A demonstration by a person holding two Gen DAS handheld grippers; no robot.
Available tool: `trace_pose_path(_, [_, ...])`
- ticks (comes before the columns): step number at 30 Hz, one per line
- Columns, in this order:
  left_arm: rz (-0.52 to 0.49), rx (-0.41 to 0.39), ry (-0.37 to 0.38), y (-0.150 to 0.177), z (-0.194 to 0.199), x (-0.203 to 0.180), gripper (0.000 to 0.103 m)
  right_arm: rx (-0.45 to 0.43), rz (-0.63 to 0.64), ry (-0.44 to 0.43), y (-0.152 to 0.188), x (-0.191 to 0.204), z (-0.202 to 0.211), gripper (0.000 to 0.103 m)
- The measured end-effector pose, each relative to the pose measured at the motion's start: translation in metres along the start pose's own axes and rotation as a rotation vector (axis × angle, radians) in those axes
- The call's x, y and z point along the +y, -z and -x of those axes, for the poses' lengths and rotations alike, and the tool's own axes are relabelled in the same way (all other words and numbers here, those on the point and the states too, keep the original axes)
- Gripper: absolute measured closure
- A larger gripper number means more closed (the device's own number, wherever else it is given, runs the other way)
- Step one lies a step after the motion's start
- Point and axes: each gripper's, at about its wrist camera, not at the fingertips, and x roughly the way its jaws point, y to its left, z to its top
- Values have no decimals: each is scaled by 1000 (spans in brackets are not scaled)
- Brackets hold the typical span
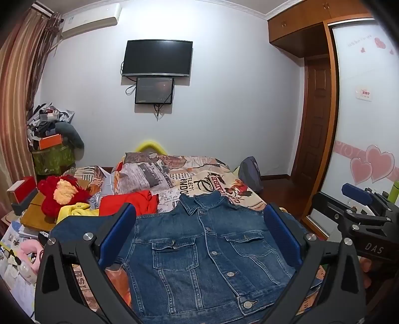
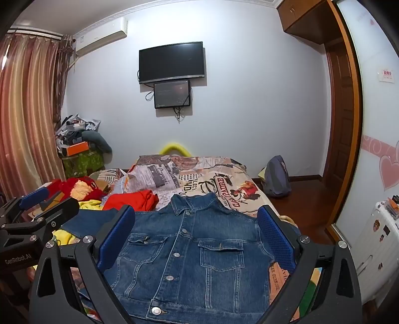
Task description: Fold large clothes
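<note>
Bedroom setup, pale walls, with a bed (image 1: 219,184) in the middle of both views wearing a busy newspaper-and-cartoon print cover. Up on the far wall, centre-top of the frame, hangs a dark TV (image 1: 157,57) with a smaller screen (image 1: 154,90) mounted right under it. An air conditioner (image 1: 91,21) sits in the upper left corner above striped reddish curtains (image 1: 18,94), and a wooden wardrobe with a heart-patterned sliding door (image 1: 366,112) fills the right edge.

The denim jacket (image 1: 199,254) is the thing to fold. It's laid flat on the near end of the bed, front side up, buttoned, collar pointing toward the far wall. It takes up the lower centre of both wrist views.

Left gripper (image 1: 199,236) hangs over the jacket with its blue pads spread as wide as they go, nothing between them but air, the jacket lying below. Right gripper (image 2: 197,236) is the same story: wide apart, holding nothing, poised above the denim. In the left wrist view the right one pokes in at the lower right edge, and you can see fingertips of the person's hand behind it.

Left of the jacket there's a pile: red clothing (image 1: 129,202), something yellow (image 1: 77,211), and a red fuzzy plush toy (image 1: 62,194). A grey backpack (image 2: 276,177) leans on the floor at the bed's right side.
</note>
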Motion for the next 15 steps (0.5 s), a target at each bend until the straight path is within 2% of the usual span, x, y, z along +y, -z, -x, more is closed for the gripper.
trace_pose_path(15, [1, 2, 0, 2, 1, 1, 0, 2, 0, 0, 0, 1, 0, 5])
